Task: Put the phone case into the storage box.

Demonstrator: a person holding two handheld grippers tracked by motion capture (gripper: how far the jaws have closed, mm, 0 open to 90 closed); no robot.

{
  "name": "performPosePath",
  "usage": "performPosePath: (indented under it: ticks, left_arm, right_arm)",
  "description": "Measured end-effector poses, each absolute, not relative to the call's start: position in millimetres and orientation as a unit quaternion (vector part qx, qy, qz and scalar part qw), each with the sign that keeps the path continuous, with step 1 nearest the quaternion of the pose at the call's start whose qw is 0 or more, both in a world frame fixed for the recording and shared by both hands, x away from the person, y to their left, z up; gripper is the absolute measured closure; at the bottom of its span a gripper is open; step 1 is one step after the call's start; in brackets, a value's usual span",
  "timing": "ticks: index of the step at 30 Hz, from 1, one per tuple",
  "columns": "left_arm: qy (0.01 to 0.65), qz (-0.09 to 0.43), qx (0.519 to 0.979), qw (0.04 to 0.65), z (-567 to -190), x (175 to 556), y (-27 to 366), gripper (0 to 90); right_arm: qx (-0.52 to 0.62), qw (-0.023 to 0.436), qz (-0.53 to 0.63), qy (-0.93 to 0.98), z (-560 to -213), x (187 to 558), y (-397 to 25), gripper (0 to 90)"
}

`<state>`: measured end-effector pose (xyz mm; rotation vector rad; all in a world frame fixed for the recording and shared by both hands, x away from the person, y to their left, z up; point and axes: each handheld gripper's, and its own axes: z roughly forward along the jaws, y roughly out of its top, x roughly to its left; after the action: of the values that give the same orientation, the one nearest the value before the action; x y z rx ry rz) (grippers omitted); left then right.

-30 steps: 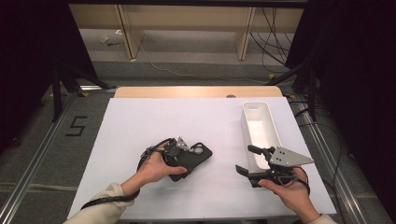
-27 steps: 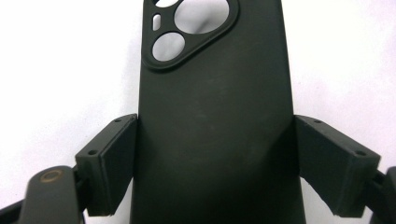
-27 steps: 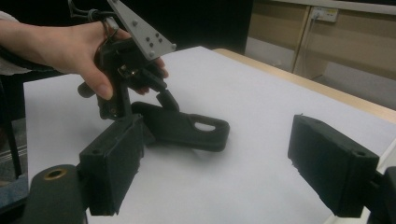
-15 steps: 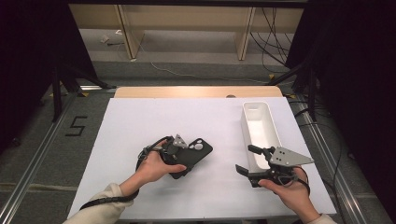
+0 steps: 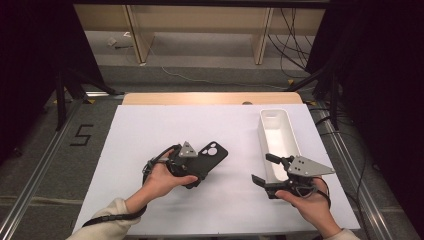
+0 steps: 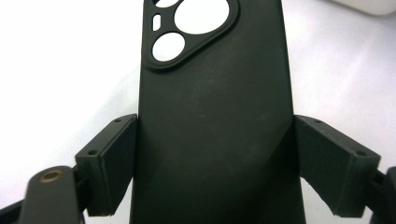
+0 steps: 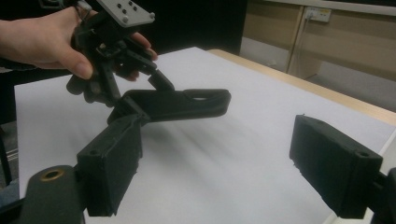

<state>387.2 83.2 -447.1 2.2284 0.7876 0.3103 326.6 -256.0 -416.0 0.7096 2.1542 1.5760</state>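
The left gripper (image 6: 215, 163) pinches the black phone case (image 6: 212, 116) across its long edges, lifted just off the white table (image 5: 150, 135); it looks light, bendy and rubbery, while the right gripper (image 5: 266, 175) hangs open beside the white bin (image 5: 267, 116).

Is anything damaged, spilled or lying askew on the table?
Nothing stands out. The left tongs grip the black phone case, which looks intact. The white tray sits straight beside the open right tongs.

Black left gripper (image 5: 197, 167), right gripper (image 5: 269, 172); grey three-cornered plates; screwed fingers (image 7: 334, 165); cream sleeves.
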Motion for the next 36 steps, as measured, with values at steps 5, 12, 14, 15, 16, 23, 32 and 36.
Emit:
performPosePath:
  ticks: [5, 12, 14, 15, 16, 23, 32, 36]
  left_arm:
    - [0.308, 0.135, 0.857, 0.39, -443, 384, 85, 17.2]
    - [0.308, 0.145, 0.849, 0.405, -439, 380, 87, 17.2]
    - [0.306, 0.147, 0.848, 0.407, -438, 378, 87, 17.2]
    - [0.305, 0.147, 0.848, 0.408, -437, 378, 87, 17.2]
    - [0.304, 0.147, 0.848, 0.409, -437, 377, 87, 17.2]
    - [0.298, 0.153, 0.844, 0.418, -435, 371, 87, 17.1]
    - [0.291, 0.156, 0.844, 0.422, -435, 364, 80, 17.1]
    - [0.285, 0.158, 0.846, 0.422, -435, 361, 77, 17.2]
  right_arm:
    - [0.255, 0.192, 0.563, 0.762, -414, 329, -252, 16.4]
    - [0.263, 0.194, 0.568, 0.755, -410, 337, -242, 15.0]
    - [0.268, 0.195, 0.57, 0.752, -409, 340, -238, 14.1]
    - [0.269, 0.194, 0.57, 0.752, -408, 342, -236, 13.7]
    - [0.272, 0.194, 0.571, 0.749, -408, 345, -234, 13.1]
    - [0.276, 0.194, 0.57, 0.749, -402, 359, -217, 10.9]
    - [0.297, 0.188, 0.561, 0.75, -400, 380, -196, 12.0]
    - [0.306, 0.176, 0.559, 0.75, -403, 390, -187, 12.7]
